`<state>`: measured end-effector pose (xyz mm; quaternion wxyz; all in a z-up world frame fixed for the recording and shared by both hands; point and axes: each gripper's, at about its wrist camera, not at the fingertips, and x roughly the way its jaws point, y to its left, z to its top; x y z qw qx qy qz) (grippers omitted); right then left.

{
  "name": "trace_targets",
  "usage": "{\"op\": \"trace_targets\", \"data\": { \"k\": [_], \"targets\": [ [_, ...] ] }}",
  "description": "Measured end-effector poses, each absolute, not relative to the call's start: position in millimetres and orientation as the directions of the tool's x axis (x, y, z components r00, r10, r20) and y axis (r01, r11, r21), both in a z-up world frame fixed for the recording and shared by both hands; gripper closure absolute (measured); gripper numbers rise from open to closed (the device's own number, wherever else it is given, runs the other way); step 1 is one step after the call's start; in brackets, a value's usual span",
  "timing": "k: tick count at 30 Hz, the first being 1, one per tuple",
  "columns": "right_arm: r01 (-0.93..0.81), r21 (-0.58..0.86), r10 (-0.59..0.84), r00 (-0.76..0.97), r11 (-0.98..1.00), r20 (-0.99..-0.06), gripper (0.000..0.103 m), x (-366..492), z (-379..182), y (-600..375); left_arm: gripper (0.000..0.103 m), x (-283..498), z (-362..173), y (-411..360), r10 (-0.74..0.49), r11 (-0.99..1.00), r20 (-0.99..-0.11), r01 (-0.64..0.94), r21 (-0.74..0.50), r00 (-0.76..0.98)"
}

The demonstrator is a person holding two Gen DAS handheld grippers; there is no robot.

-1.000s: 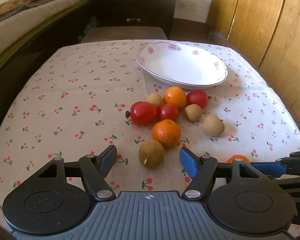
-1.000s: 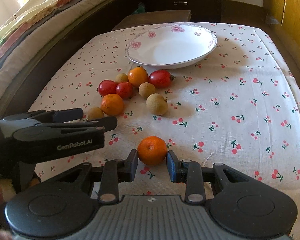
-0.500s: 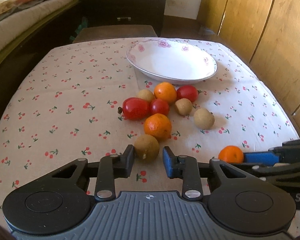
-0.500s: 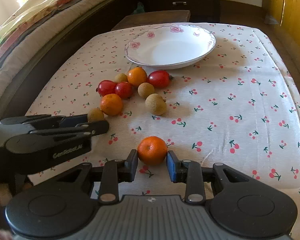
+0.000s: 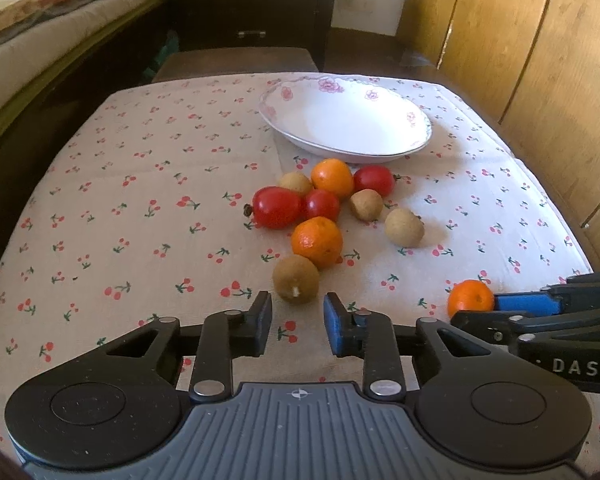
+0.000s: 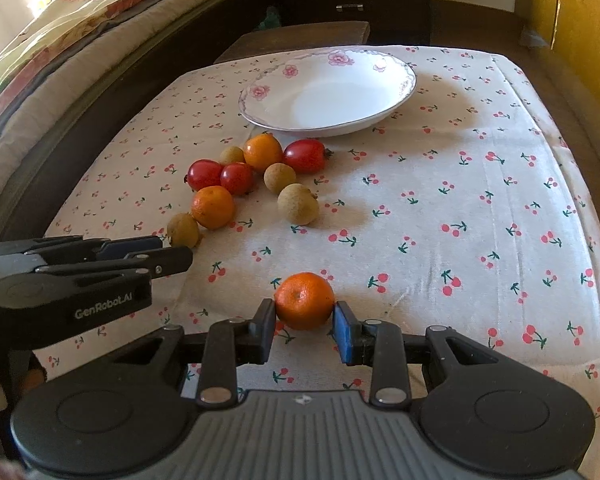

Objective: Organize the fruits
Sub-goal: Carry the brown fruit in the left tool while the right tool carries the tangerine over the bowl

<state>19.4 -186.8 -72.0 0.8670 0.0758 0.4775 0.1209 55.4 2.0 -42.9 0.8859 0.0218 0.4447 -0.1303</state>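
Between the right tongs' (image 6: 304, 320) pads sits a mandarin (image 6: 305, 301), pinched, resting on the tablecloth (image 6: 460, 240). Left tongs (image 5: 296, 312) are narrow with a brown fruit (image 5: 296, 280) at their tips; can't tell if it's gripped. Step looks like pickup. Next: confirm the left pinch, lift both, carry ahead to the plate (image 5: 340, 120).

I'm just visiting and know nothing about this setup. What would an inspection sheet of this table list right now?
Surface: cherry-print tablecloth, flat.
Job's things: flowered plate, nothing in it; below it a cluster of two mandarins, three red fruits and three brown fruits.
Clutter: nothing seen.
Grippers: right hand-held gripper shut on a third mandarin; left hand-held gripper narrowed about the nearest brown fruit at its tips, contact unclear.
Cables: nothing seen.
Surroundings: bedding on the left, dark drawers behind, wood panels on the right.
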Motion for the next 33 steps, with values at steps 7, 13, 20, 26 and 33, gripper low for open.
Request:
{"op": "trace_targets", "data": {
  "k": [7,13,20,26,33],
  "targets": [
    [-0.146,0.251,0.290,0.509,0.957,-0.811,0.070,23,-74,-183,0.045,66,-45,0,-0.208,0.971,-0.776,0.220,-0.092,0.595],
    [-0.143,0.249,0.286,0.510,0.958,-0.811,0.070,23,-74,-184,0.049,71,-52,-5,-0.173,0.976,-0.784,0.208,-0.057,0.596],
    [-0.147,0.239,0.281,0.525,0.960,-0.803,0.071,20,-68,-184,0.068,65,-46,-4,-0.185,0.975,-0.794,0.211,-0.073,0.579],
    [-0.148,0.233,0.275,0.546,0.961,-0.791,0.071,19,-58,-184,0.068,54,-28,-8,-0.198,0.971,-0.776,0.229,-0.070,0.598],
    [-0.132,0.232,0.265,0.589,0.964,-0.764,0.071,21,-36,-190,0.068,45,-2,-7,-0.203,0.972,-0.748,0.223,-0.076,0.631]
  ]
}}
